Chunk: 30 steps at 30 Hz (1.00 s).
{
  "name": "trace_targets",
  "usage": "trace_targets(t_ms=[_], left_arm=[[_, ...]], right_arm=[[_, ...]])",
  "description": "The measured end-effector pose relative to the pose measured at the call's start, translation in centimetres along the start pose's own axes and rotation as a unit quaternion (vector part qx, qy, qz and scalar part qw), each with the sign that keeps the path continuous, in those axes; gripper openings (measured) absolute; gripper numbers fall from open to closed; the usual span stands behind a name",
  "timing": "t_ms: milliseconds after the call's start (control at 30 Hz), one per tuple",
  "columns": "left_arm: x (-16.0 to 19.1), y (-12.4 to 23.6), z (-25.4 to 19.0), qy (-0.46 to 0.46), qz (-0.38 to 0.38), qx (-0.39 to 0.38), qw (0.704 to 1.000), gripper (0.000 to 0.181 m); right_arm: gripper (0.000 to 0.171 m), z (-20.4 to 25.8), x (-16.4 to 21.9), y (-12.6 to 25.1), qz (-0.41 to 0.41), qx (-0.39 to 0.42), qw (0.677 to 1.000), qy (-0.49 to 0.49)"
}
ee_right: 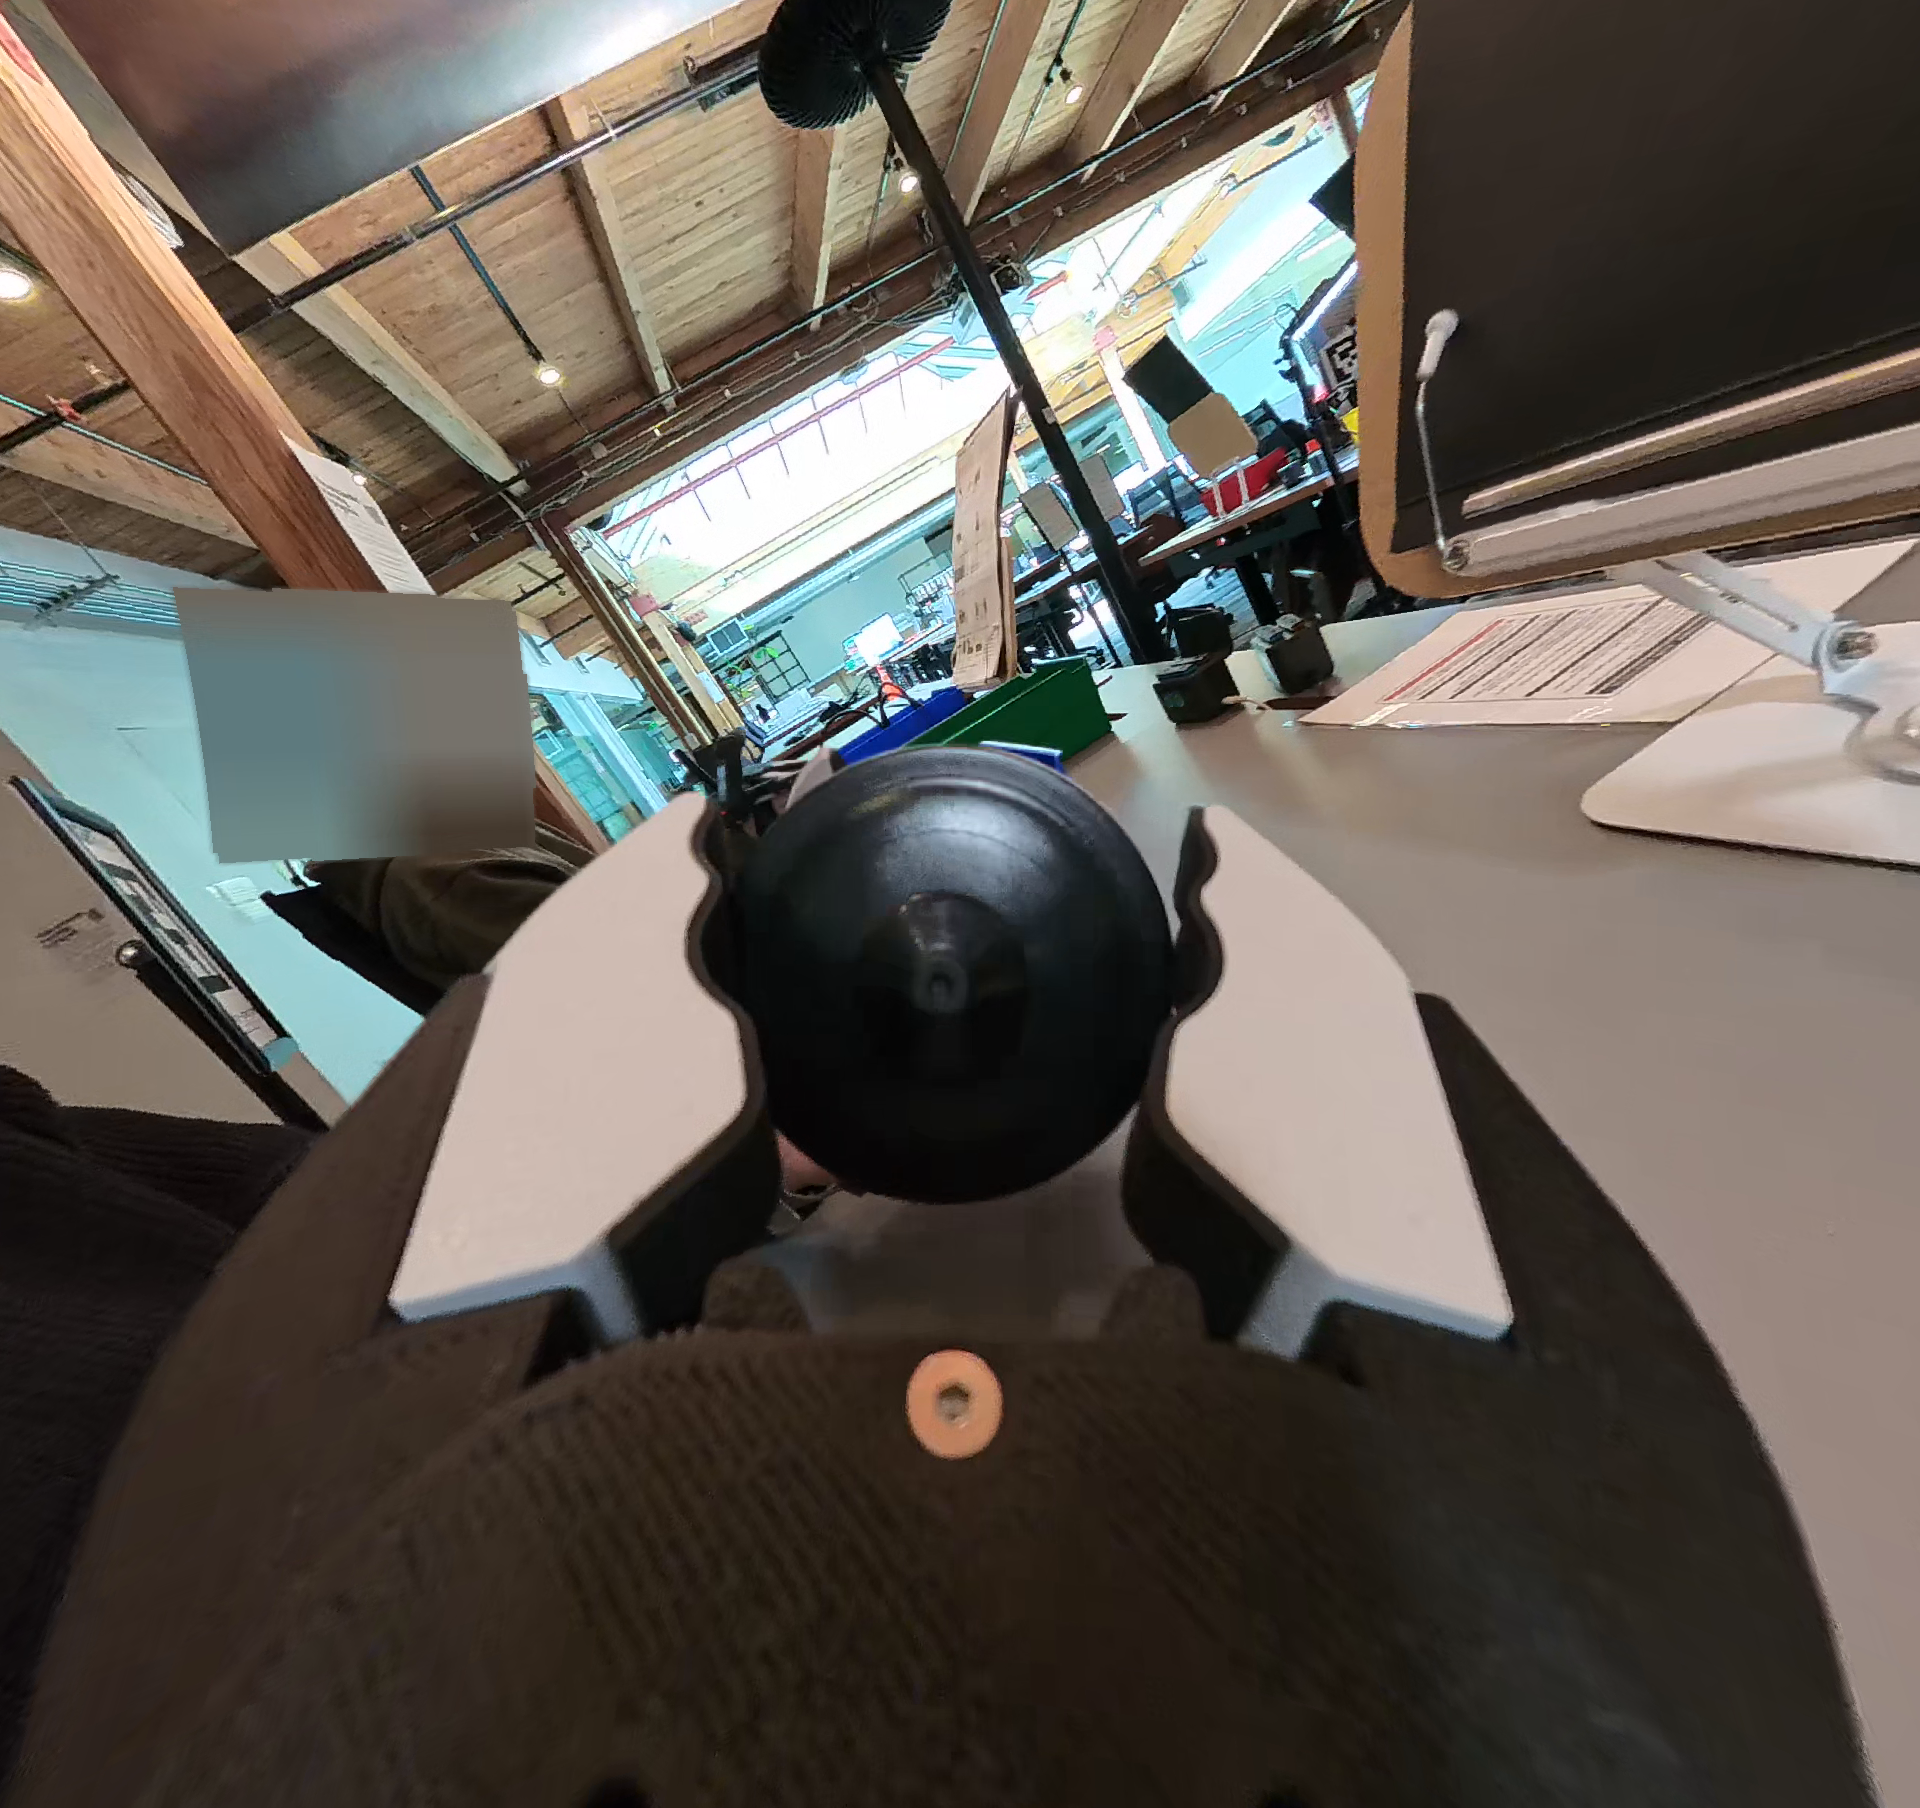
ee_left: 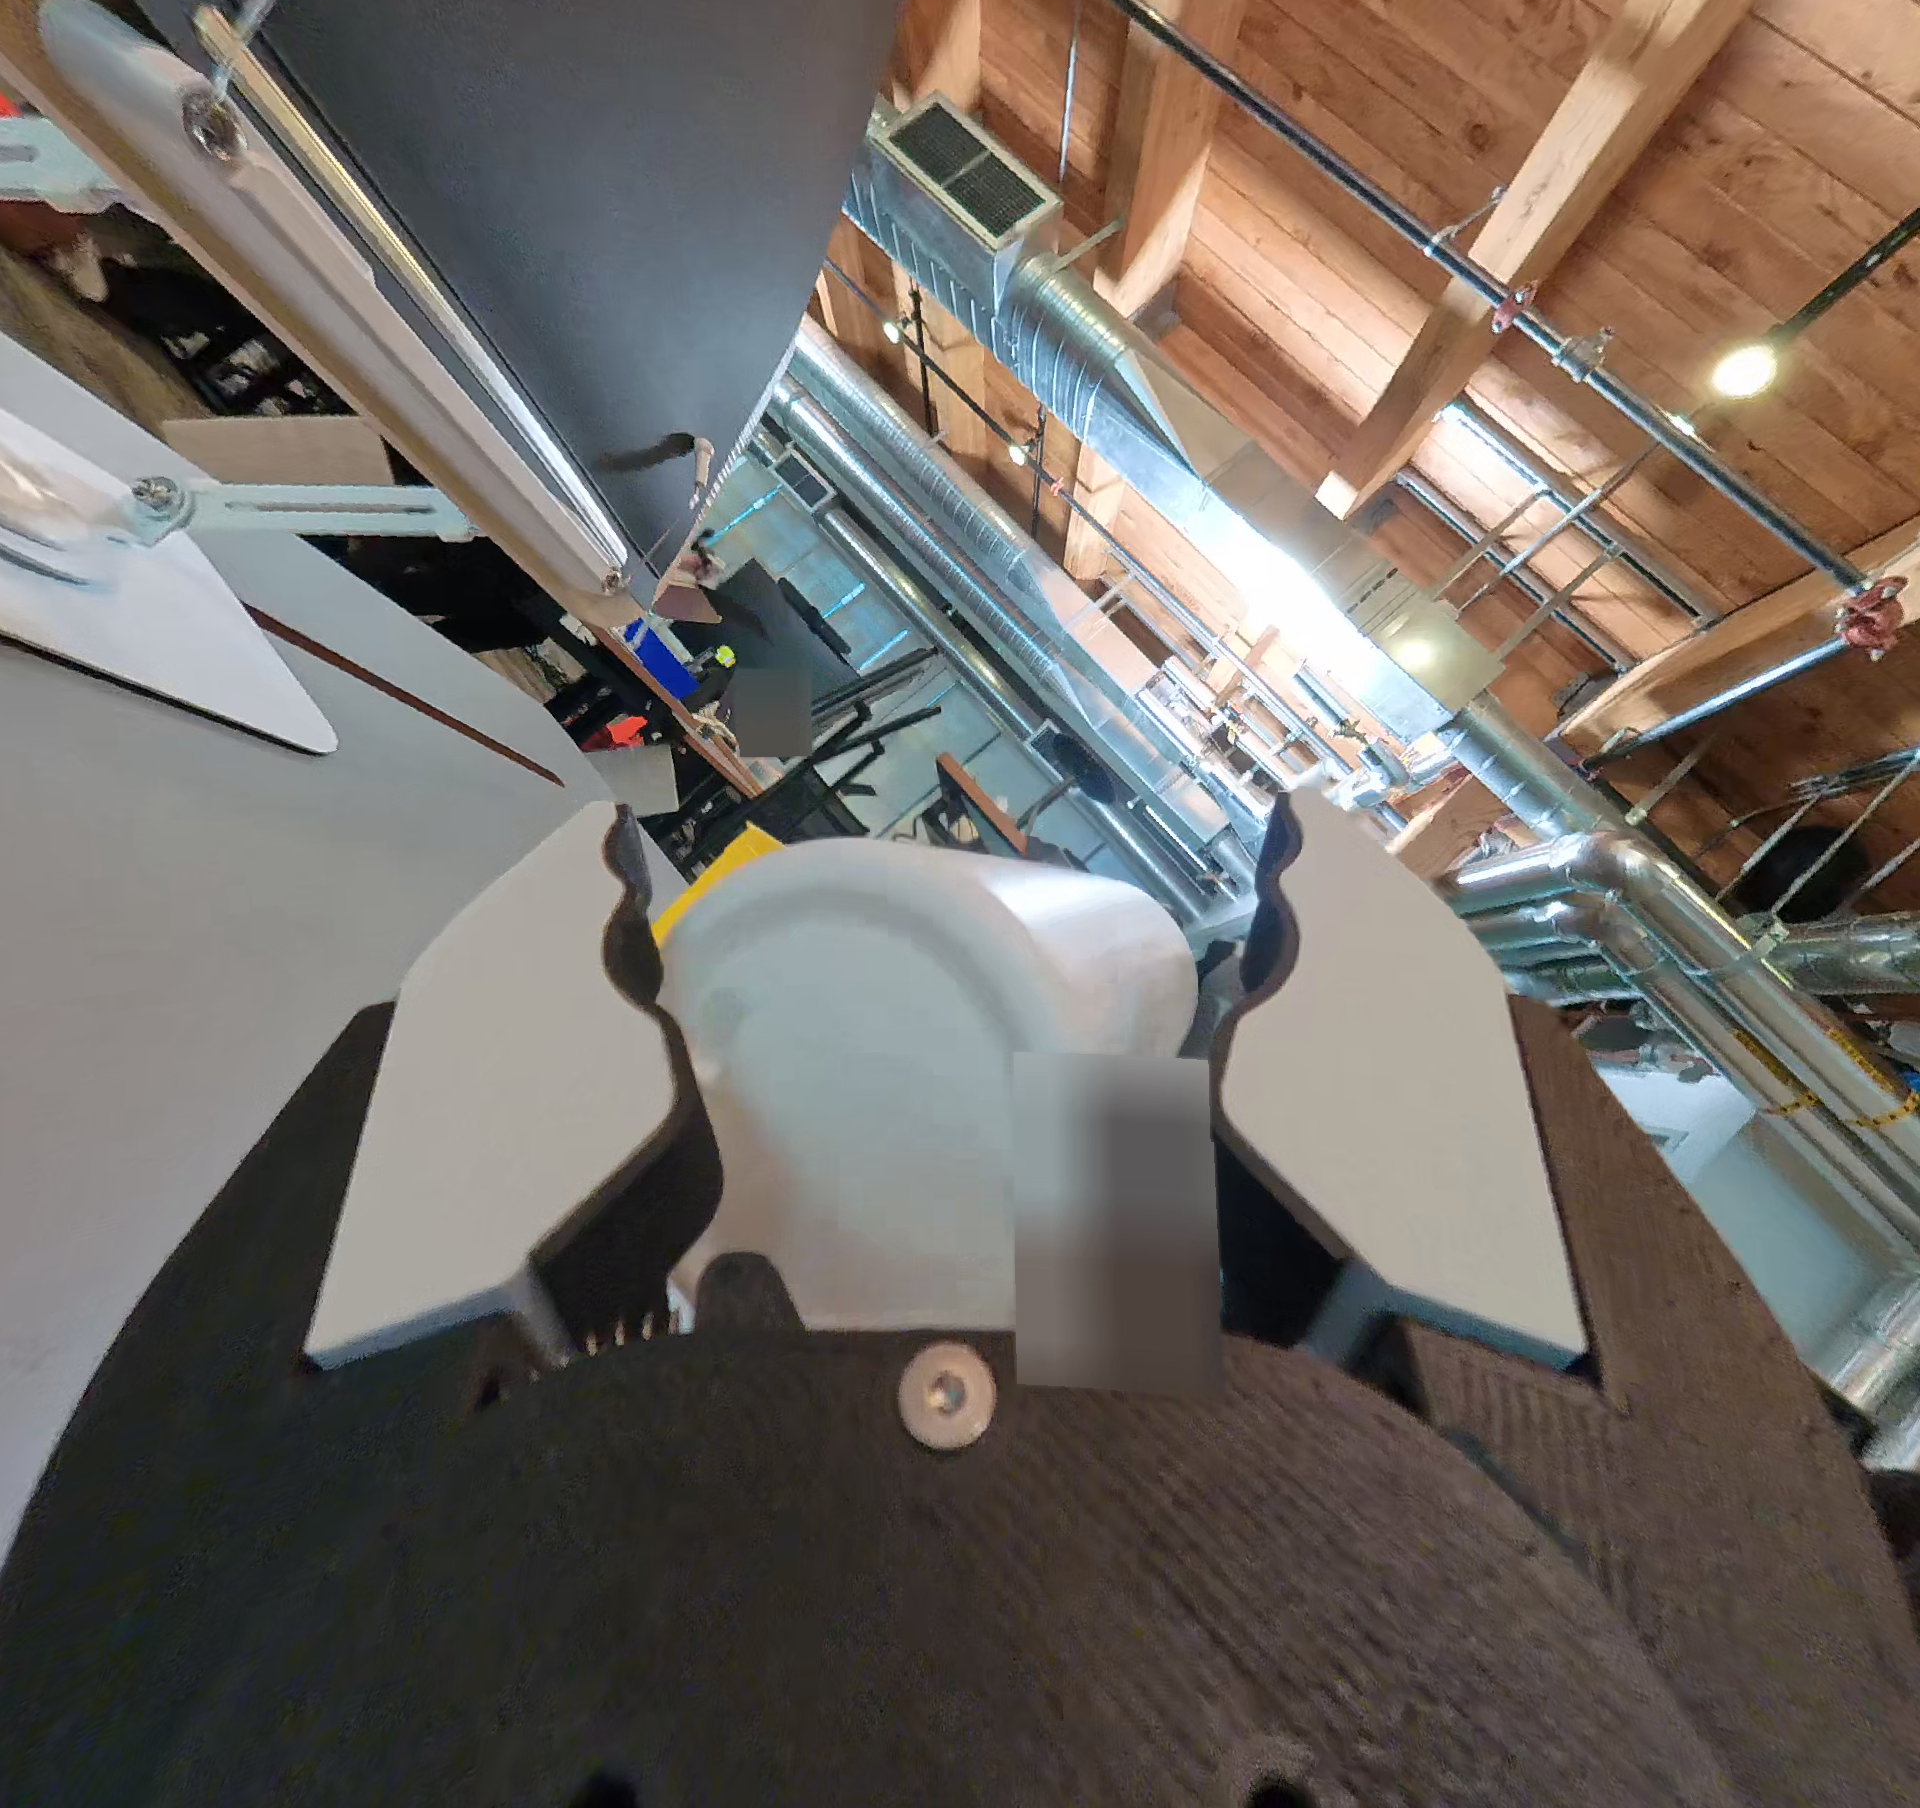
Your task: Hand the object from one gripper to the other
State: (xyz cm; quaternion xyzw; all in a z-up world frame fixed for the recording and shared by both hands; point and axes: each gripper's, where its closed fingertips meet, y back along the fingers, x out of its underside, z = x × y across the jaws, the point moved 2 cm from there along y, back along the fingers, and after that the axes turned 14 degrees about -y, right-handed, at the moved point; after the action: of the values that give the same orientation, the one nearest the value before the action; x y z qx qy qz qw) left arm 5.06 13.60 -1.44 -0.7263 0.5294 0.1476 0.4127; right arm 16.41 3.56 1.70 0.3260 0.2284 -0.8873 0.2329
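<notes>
While both ends of the bottle (ee_left: 883,1031) sit between fingers, we judge the handover to be at its midpoint. The object is shared between the two tools and is not yet clearly passed.

On the left, the left tool (ee_left: 948,808) brackets the white base of the bottle, which points straight back at its camera. The left finger's pad presses against the bottle wall. On the right side a thin dark gap shows between wall and pad, so we cannot tell whether this tool is clamped or only loosely around it.

On the right, the right tool (ee_right: 951,815) has the black cap (ee_right: 951,969) end-on, nozzle toward the camera. Both pads meet the cap's sides, so we read this tool as closed on the bottle. The bottle is held in the air above the near part of the grey bench (ee_right: 1455,979), not resting on it.

Our judgement is that the next move needs one grip confirmed firm before the other lets go. The releasing tool should then spread its fingers fully and back straight off along the bottle's axis. A round cap can roll or slip under a light squeeze, so any sideways tug during the release is the risk.
</notes>
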Motion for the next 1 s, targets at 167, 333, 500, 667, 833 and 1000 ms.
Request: trace_targets(t_ms=[167,333,500,667,833,1000], left_arm=[[2.4,-0.7,0.1,-0.003,0.074,0.000,0.997,0.111],[3.8,-0.9,0.0,-0.058,0.138,0.000,0.989,0.111],[6.5,-1.2,-0.3,-0.083,0.207,0.012,0.975,0.112],[8.9,-1.8,-1.5,-0.086,0.249,0.018,0.965,0.104],[9.4,-1.8,-1.2,-0.099,0.258,-0.004,0.961,0.089],[9.3,-1.7,-1.3,-0.059,0.250,0.000,0.966,0.089]], right_arm=[[0.083,0.1,-1.1,0.7,-0.008,0.007,1.000,0.005],[0.000,0.7,-4.1,2.8,-0.050,0.045,0.996,0.061],[0.027,-0.5,-1.9,1.2,0.056,0.111,0.986,0.110],[0.036,-3.8,3.3,-0.5,0.137,0.153,0.976,0.076],[0.037,-4.6,5.7,-1.4,0.163,0.158,0.972,0.060],[0.033,-3.6,6.3,-2.0,0.166,0.140,0.973,0.078]])
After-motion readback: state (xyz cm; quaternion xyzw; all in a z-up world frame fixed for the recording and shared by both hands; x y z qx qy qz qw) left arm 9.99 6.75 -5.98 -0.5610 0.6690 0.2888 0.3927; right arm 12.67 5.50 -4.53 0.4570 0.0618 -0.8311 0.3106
